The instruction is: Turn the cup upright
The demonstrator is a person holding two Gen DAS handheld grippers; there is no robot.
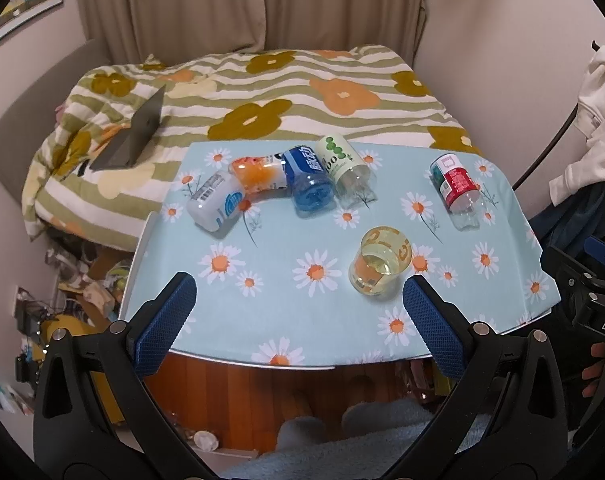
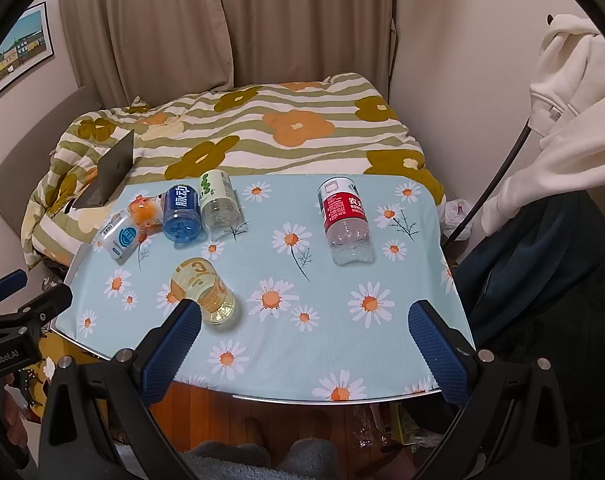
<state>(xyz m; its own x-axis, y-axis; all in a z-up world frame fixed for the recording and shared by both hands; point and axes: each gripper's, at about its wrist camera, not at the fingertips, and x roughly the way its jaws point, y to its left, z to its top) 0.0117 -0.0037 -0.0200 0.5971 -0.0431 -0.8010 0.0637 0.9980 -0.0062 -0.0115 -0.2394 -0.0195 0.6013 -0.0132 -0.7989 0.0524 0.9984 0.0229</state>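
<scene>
A clear yellow-tinted cup [image 1: 379, 265] lies on its side on the daisy-print tablecloth [image 1: 286, 300], with its base toward me and its mouth pointing away. It also shows in the right wrist view [image 2: 204, 290]. My left gripper [image 1: 298, 300] is open and empty above the table's front edge; the cup sits just beyond its right fingertip [image 1: 416, 292]. My right gripper [image 2: 304, 322] is open and empty; the cup lies just past its left fingertip [image 2: 188, 316]. Neither gripper touches the cup.
Several bottles lie on their sides at the back: white [image 1: 216, 208], orange [image 1: 258, 176], blue [image 1: 308, 182] and green-label [image 1: 344, 168]. A red-label bottle [image 1: 458, 188] lies at the right. A bed with a laptop [image 1: 136, 132] stands behind the table. Clothes [image 2: 562, 120] hang at the right.
</scene>
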